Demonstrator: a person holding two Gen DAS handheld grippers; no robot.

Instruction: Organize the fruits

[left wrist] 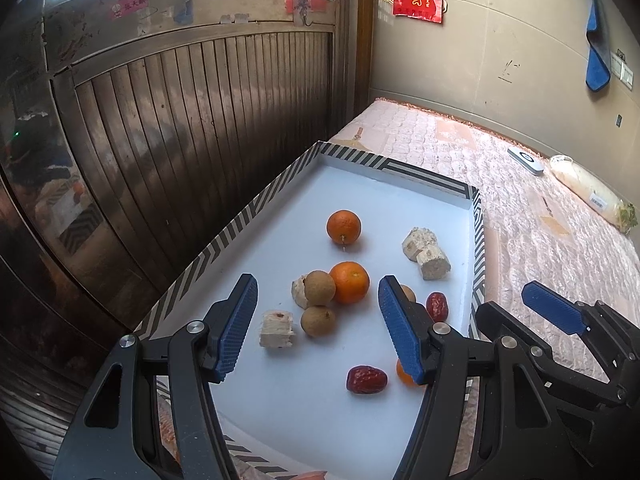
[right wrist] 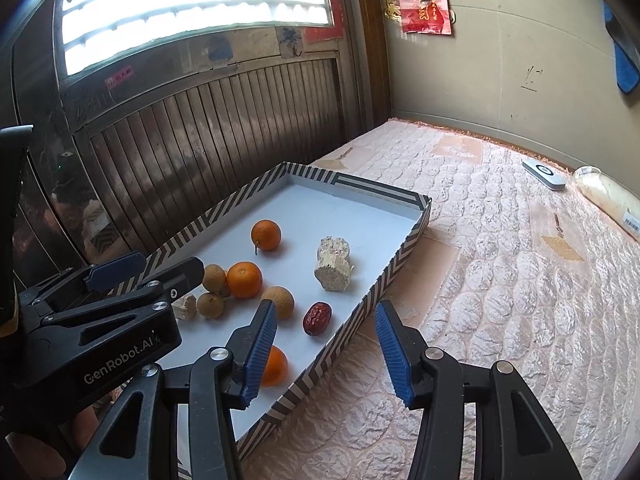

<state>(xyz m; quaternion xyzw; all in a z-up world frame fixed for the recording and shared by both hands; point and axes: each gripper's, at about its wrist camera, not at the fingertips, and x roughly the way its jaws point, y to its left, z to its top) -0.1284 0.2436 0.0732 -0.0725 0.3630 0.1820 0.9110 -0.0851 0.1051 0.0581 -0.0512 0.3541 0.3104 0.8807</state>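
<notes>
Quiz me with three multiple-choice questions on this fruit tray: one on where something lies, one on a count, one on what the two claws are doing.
1. The tray rests on: A a quilted mattress, B a wooden floor, C a chair.
2. Red dates in the left view: A none, B two, C five.
3. The left gripper and right gripper are: A both clamping oranges, B both open and empty, C one holding a date.

A: pink quilting surrounds the tray.
B: a second date lies farther back.
B: nothing sits between either pair of pads.
</notes>
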